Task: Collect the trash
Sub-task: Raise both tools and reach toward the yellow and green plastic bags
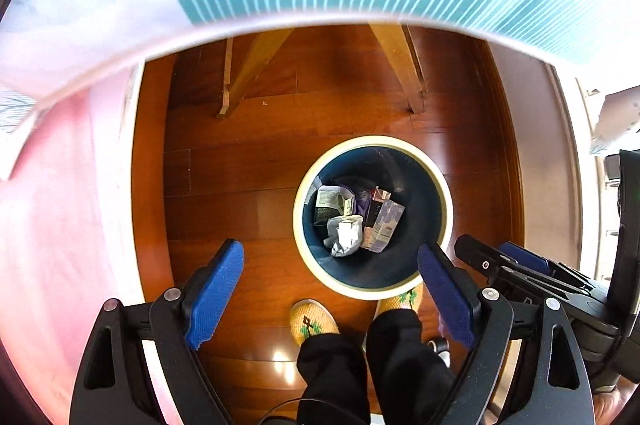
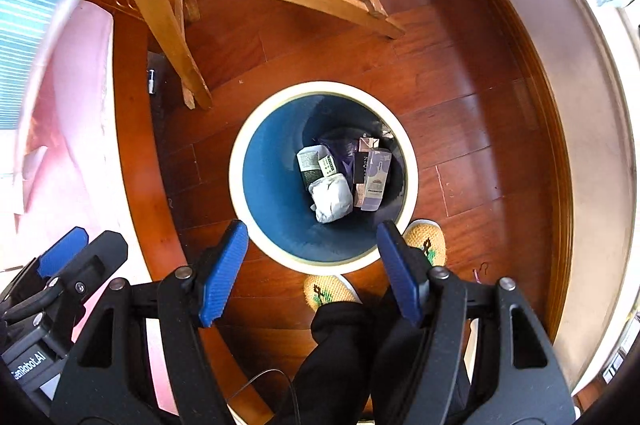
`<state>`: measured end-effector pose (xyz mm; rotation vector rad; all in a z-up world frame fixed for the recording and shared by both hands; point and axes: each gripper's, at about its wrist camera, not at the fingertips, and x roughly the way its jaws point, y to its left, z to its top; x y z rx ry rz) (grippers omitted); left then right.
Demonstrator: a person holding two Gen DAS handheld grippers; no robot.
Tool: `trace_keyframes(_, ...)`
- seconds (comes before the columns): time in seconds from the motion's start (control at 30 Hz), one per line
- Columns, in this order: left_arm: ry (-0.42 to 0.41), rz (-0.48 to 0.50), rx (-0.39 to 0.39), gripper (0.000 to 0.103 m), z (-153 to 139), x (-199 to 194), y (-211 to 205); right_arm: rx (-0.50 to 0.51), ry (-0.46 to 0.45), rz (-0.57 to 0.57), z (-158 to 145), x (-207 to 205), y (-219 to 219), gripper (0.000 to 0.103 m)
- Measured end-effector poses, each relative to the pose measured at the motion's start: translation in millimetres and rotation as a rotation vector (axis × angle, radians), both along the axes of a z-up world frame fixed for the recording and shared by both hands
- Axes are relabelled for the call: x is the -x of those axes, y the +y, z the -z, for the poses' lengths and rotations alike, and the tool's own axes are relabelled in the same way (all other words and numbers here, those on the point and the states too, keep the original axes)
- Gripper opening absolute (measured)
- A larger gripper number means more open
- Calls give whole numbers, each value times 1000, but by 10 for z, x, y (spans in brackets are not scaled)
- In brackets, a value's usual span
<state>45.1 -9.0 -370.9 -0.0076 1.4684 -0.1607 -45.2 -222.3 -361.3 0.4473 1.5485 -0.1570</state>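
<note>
So both tongs are hanging right over the trash bin [image 1: 440, 185], pointing pretty much straight down at it. The left tongs [image 1: 332, 289] are spread wide with nothing between the blue pads, and the right tongs [image 2: 312, 265] are released too, also empty.

One bin, round, cream rim, dark blue inside, standing on the wooden floor [image 2: 460, 113]. The trash is all at the bottom of it: one crumpled white paper wad [image 2: 331, 200], one lilac carton [image 2: 374, 177] lying just beside it on the right, and one dark green and white package [image 2: 314, 161] above the wad. There's some purple stuff behind those, can't tell what it is.

Two yellow knitted slippers [image 2: 328, 291] sit right at the near edge of the bin, black trouser legs [image 1: 340, 365] above them. Wooden legs [image 2: 172, 21] of some furniture stand on the floor further back.
</note>
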Motion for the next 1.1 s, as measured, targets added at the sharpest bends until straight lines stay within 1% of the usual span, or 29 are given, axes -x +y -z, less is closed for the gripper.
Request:
trace_keyframes(0.13,-4,0,8,90,-411,42,31,7,-10,-3,-387,14,50,64)
trace_keyframes(0.27,-31,10,21,90,-928,94,60,12,-38,-9,-851,32,123,64)
trace_keyframes(0.53,-136,22,39,90,-2025,209,116,20,-118,-33,-1808,76,301,64)
trace_keyframes(0.73,-220,48,56,90,-2721,338,169,29,-177,-66,-2374,127,430,64)
trace_keyframes(0.87,-275,69,71,90,-3092,429,211,51,-238,-82,-2774,158,493,64)
trace_keyframes(0.97,-326,76,87,89,-3423,474,268,74,-291,-88,-3032,185,525,64)
trace_keyframes(1.07,-377,84,102,84,-3683,471,324,111,-352,-84,-3321,165,537,64)
trace_keyframes(1.1,-389,88,110,81,-3760,464,340,126,-377,-82,-3426,147,533,64)
